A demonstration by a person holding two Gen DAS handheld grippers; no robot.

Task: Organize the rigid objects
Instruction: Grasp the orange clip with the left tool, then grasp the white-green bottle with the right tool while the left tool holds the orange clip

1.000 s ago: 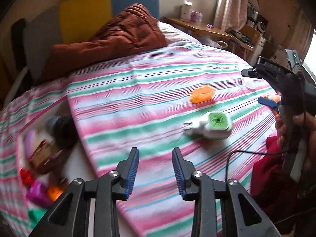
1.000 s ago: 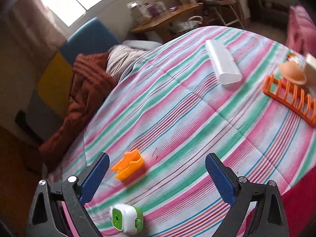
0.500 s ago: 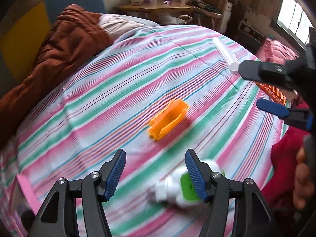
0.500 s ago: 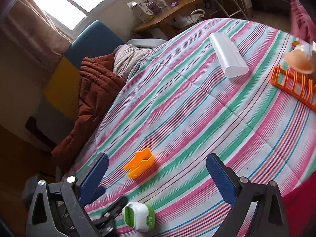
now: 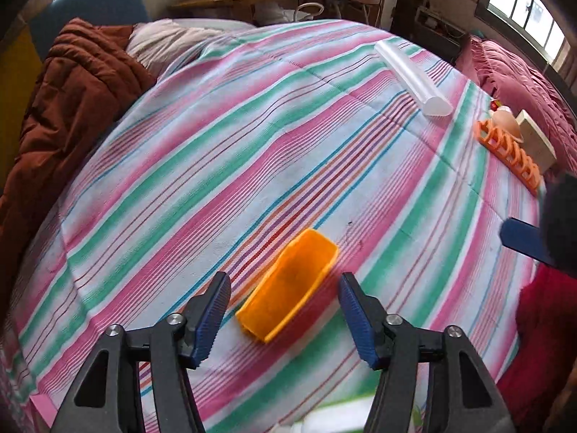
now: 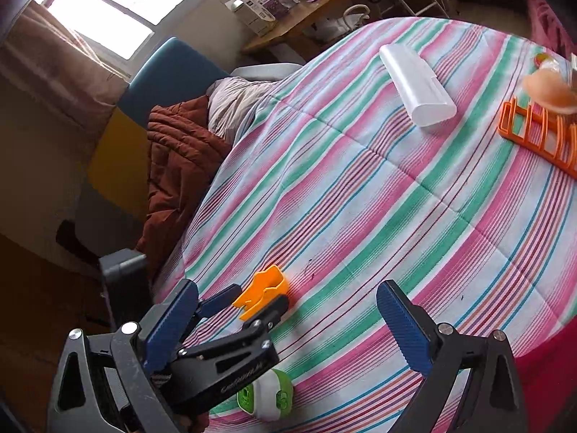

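Note:
An orange plastic scoop-shaped piece (image 5: pixel 288 285) lies on the striped bedspread (image 5: pixel 252 151). My left gripper (image 5: pixel 285 315) points down at it with a blue pad on each side; the jaws are closing, and gaps still show between pads and piece. From the right wrist view the left gripper (image 6: pixel 252 306) straddles the near end of the orange piece (image 6: pixel 265 285). A white and green device (image 6: pixel 268 397) lies just behind it. My right gripper (image 6: pixel 288 324) hovers wide open near the bed's edge, holding nothing.
A long white case (image 5: pixel 414 79) lies at the far right of the bed. Beyond it stand an orange slotted rack (image 5: pixel 508 148), a peach-coloured object (image 5: pixel 506 122) and a beige box (image 5: pixel 537 140). A brown quilt (image 5: pixel 65 108) is piled at the left.
My left gripper swept right across the bed, passed over the white and green device, and came down around the orange piece with its jaws wider apart. The right gripper stayed put.

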